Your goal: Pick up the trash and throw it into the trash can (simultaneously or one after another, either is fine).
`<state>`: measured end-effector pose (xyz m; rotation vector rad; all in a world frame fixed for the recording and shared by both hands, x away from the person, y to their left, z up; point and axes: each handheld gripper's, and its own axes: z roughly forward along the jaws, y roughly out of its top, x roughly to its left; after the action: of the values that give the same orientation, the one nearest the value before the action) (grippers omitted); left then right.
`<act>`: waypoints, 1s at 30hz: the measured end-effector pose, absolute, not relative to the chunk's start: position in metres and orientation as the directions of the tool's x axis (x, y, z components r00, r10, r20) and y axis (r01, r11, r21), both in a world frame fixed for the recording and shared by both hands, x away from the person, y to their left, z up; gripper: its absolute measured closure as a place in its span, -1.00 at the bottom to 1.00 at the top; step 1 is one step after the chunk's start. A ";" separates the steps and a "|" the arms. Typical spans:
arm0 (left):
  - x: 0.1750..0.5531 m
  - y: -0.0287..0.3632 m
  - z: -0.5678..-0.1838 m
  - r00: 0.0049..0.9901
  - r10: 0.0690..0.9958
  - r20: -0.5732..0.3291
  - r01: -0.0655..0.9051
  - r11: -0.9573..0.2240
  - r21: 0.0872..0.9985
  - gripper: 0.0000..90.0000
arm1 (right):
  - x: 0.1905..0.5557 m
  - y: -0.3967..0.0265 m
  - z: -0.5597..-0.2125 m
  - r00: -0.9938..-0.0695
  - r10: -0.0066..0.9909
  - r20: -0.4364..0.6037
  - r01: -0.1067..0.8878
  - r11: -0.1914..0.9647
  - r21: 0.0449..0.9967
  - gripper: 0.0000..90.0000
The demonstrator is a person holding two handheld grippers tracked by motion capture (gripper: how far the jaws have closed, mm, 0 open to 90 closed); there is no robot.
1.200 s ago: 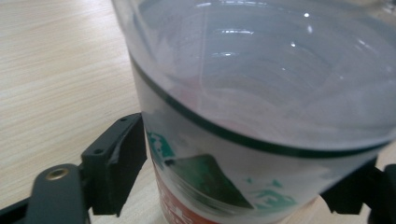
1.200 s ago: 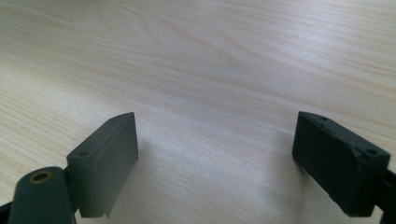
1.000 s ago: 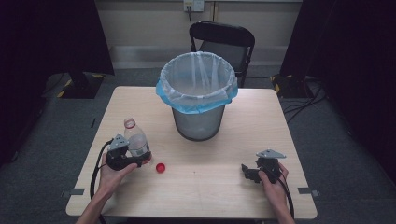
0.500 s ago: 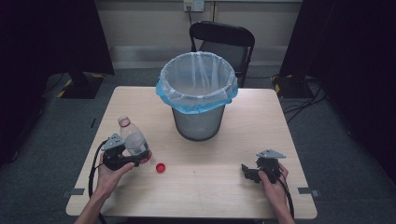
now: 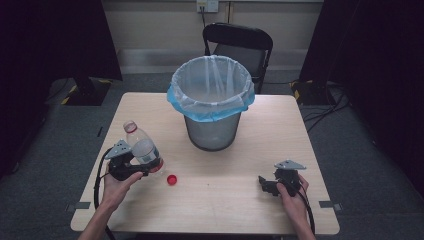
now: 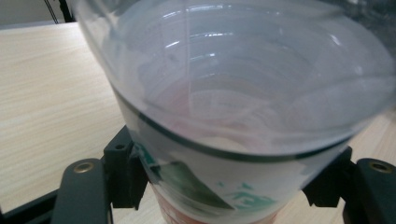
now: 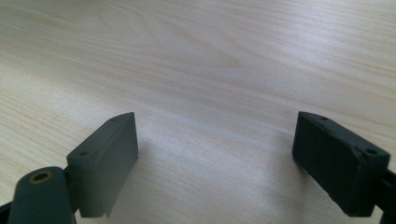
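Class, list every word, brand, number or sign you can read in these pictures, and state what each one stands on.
None can be read.
White label on the clear plastic bottle: green and red print, too blurred to read.
Wire-mesh waste bin with the blue-edged liner, small red bottle cap and light wooden table: no writing shows.

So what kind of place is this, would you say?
Probably a lab or studio recording setup: a lone light wooden table, black curtains on both sides, and a black folding chair against a bare wall.

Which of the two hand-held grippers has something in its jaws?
The left hand-held gripper: its jaws are clamped on the clear plastic bottle. The right hand-held gripper rests open on the table, jaws empty.
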<state>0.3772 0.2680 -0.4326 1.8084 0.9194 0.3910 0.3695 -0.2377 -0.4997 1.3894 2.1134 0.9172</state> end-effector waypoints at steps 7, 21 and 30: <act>0.379 0.268 -0.425 0.653 0.744 -0.144 0.410 -0.187 0.893 -0.34 | 0.369 -0.238 -0.500 -0.393 0.919 -0.008 0.622 0.273 0.734 -0.70; 0.379 0.266 -0.392 0.683 0.707 -0.182 0.370 -0.121 0.921 -0.33 | 0.369 -0.238 -0.500 -0.393 0.919 -0.008 0.622 0.272 0.734 -0.70; 0.382 0.262 -0.375 0.702 0.691 -0.174 0.333 -0.102 0.938 -0.33 | 0.369 -0.238 -0.500 -0.394 0.919 -0.008 0.622 0.273 0.734 -0.70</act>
<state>0.3815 0.2618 -0.3747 1.7028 0.8282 0.3691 0.3695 -0.2377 -0.4997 1.3891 2.1137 0.9174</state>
